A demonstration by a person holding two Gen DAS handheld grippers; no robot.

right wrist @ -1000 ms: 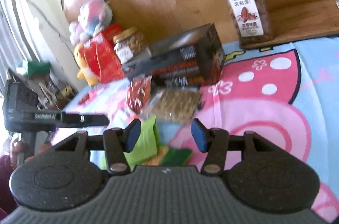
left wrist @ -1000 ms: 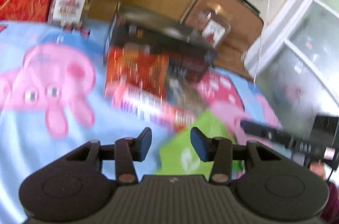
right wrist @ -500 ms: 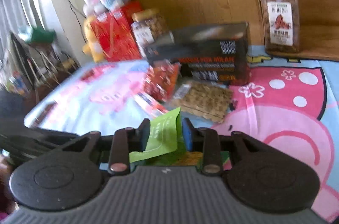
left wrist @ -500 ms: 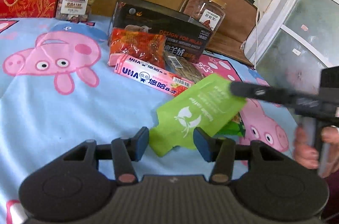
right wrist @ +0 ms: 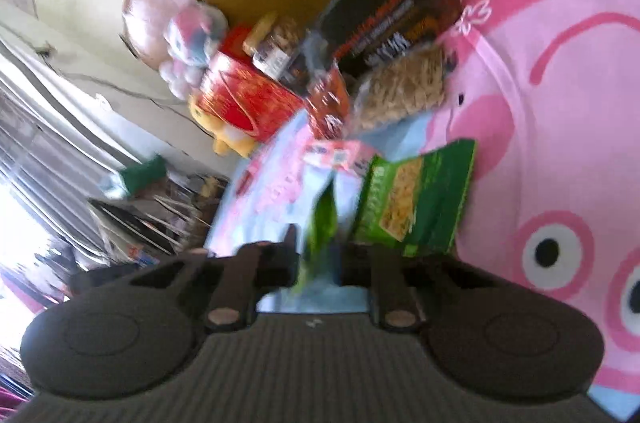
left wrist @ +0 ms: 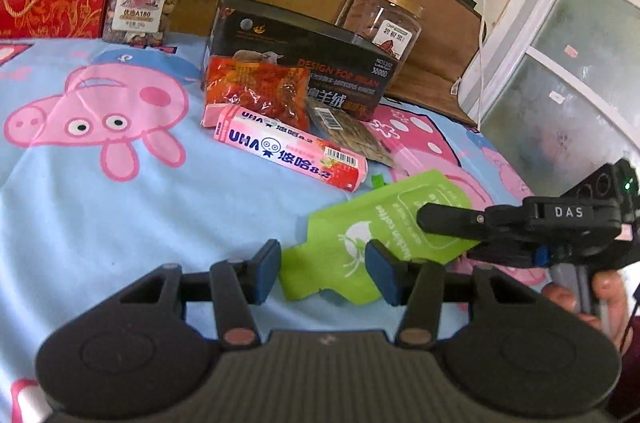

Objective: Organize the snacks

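Left view sharp, daylit; right view motion-blurred — window glare; fisheye-warped edges.

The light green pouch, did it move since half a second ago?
Yes. The right gripper lifted the light green pouch off the dark green packet.

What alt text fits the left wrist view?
The right claw pinches a lime-green pouch just ahead of the open left claw. Behind, on a Peppa Pig sheet, lie a pink UHA candy box and a red snack bag against a black box.
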